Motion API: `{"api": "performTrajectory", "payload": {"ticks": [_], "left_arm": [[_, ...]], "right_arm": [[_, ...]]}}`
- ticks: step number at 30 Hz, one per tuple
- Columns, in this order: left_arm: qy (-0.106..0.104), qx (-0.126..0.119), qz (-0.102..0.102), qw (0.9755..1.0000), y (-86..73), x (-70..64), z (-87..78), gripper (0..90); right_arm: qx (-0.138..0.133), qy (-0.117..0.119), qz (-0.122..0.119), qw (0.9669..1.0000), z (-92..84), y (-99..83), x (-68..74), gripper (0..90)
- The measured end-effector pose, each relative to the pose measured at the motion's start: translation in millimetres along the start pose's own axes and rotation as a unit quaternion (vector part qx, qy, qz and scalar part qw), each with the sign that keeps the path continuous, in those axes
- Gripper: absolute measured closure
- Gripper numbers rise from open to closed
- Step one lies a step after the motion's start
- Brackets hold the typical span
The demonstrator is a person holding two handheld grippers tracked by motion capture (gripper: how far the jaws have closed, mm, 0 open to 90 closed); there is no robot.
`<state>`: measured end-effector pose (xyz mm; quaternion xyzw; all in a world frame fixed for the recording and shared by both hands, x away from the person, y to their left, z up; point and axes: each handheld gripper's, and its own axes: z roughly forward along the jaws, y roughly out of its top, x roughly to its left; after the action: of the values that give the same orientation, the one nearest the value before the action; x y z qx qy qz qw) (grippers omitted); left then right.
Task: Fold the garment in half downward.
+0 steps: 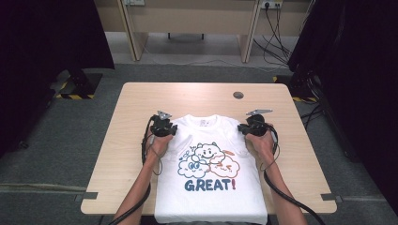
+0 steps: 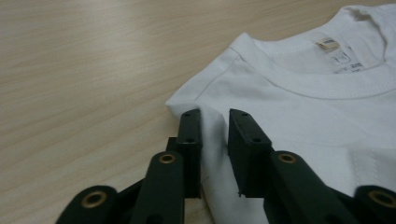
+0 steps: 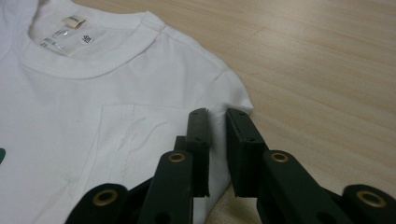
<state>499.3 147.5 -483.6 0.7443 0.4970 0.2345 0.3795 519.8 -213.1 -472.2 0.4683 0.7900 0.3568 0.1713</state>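
A white t-shirt (image 1: 209,187) with a cloud cartoon and the word GREAT! lies flat on the wooden table (image 1: 136,101), collar away from the person. My left gripper (image 1: 164,127) sits at the shirt's left shoulder corner. In the left gripper view the jaws of the left gripper (image 2: 215,114) stand close together, with the shoulder edge of the t-shirt (image 2: 303,107) pinched between them. My right gripper (image 1: 255,127) sits at the right shoulder corner. In the right gripper view the right gripper (image 3: 217,114) is likewise shut on the edge of the t-shirt (image 3: 93,107).
A round cable hole (image 1: 238,95) lies in the table behind the shirt's right side. The shirt's hem reaches the table's near edge. Bare wood runs along both sides of the shirt and behind the collar. Dark curtains flank the table.
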Motion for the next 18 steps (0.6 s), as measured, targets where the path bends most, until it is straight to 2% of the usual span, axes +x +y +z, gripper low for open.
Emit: {"api": "performTrajectory", "payload": {"ticks": [4, 13, 18], "left_arm": [[-0.006, 0.0, -0.004, 1.0, 0.2, -0.3, -0.5, 82.8], [-0.012, -0.008, 0.011, 0.9998, 8.9, -1.0, -9.8, 84.2], [-0.009, -0.019, 0.011, 0.9997, 15.1, 1.8, -13.7, 84.4]], "right_arm": [[-0.013, -0.01, 0.0, 0.9999, 0.5, -1.3, 0.9, 86.8], [-0.044, -0.02, -0.015, 0.9987, -6.4, 3.2, 5.3, 87.5], [-0.059, -0.021, -0.022, 0.9978, -15.2, 12.0, 7.1, 87.6]]}}
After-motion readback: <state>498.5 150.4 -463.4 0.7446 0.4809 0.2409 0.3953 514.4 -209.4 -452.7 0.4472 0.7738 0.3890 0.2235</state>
